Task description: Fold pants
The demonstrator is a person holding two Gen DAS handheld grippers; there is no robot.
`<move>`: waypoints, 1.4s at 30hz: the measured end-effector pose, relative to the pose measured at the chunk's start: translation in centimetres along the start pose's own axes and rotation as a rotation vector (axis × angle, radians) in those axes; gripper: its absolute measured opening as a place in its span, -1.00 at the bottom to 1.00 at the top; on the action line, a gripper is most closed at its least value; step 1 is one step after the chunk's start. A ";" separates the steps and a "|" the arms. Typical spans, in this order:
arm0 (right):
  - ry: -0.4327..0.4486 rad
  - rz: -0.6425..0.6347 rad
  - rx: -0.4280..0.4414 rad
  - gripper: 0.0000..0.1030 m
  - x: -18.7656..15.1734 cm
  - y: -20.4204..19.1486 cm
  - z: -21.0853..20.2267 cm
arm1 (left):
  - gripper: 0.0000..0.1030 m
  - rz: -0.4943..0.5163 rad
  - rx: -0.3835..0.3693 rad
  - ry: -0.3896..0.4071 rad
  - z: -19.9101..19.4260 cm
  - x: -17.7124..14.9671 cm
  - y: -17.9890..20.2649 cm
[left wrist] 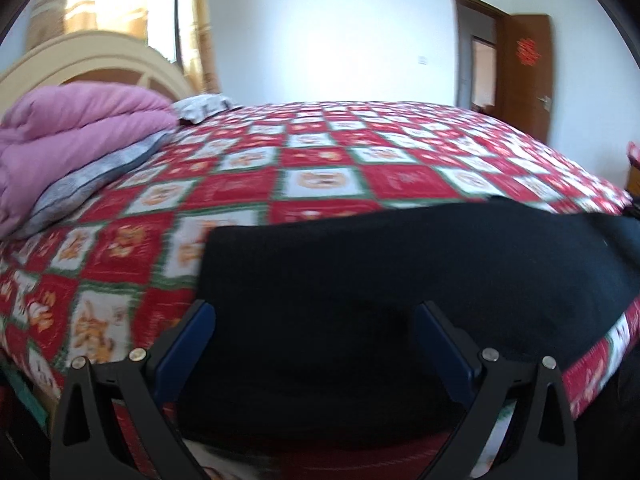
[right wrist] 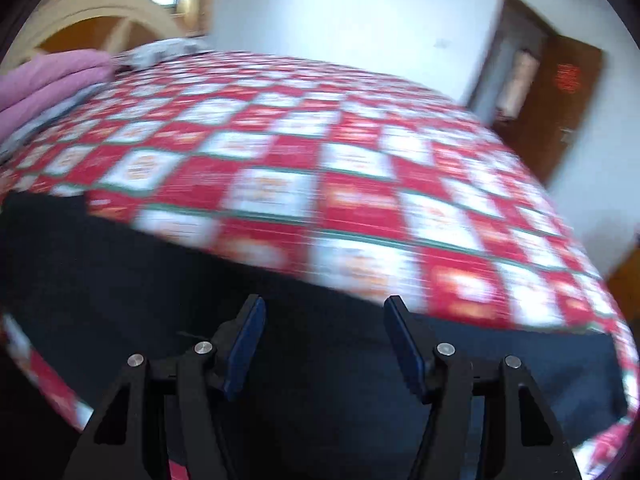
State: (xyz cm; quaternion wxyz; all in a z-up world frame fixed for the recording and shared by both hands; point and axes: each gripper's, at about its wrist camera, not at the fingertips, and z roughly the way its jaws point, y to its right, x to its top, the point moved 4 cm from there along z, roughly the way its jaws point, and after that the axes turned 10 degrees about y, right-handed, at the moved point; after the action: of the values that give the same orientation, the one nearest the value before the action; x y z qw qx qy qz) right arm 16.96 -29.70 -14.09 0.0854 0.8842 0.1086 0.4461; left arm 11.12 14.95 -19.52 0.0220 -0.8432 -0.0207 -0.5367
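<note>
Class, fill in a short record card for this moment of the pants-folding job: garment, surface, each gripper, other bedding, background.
garment: black pants lying along the near edge of the bed
surface: red and white checked bedspread
left gripper: open, fingers over the pants, nothing pinched
right gripper: open, over the pants' far edge
other bedding: folded pink quilt at the headboard end, on a grey pillow
background: brown door, open
image quality: right wrist view blurred

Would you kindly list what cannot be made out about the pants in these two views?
- Black pants: near edge hidden by the left gripper in the left wrist view.
- Their folds or seams: lost in dark fabric.
- Right wrist view: motion blur smears the bedspread; right gripper contact unclear.
</note>
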 end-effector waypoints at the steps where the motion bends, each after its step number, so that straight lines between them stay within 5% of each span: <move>1: -0.002 0.003 -0.050 0.22 -0.4 1.9 -0.2 | 0.99 -0.006 0.028 -0.006 0.3 0.0 -0.7; 7: -0.079 0.075 -0.312 0.22 -4.7 14.4 -0.8 | 0.99 -0.025 0.153 -0.020 1.5 0.2 -3.8; 13: -0.071 0.252 -0.407 0.22 -7.5 23.1 -2.6 | 1.00 -0.077 0.177 -0.027 2.4 -0.4 -4.3; 21: -0.049 0.269 -0.450 0.27 -8.1 24.3 -2.6 | 1.00 -0.168 0.115 -0.005 2.4 -1.2 -5.3; 42: -0.019 0.280 -0.440 0.28 -8.3 24.5 -2.7 | 1.00 -0.133 0.119 -0.004 2.3 -0.8 -5.1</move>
State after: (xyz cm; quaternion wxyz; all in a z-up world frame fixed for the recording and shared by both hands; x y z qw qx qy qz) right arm 12.78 -55.30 -12.83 0.2139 0.8549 -0.1155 0.4583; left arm 12.52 20.20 -21.14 0.0364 -0.8383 -0.1083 -0.5330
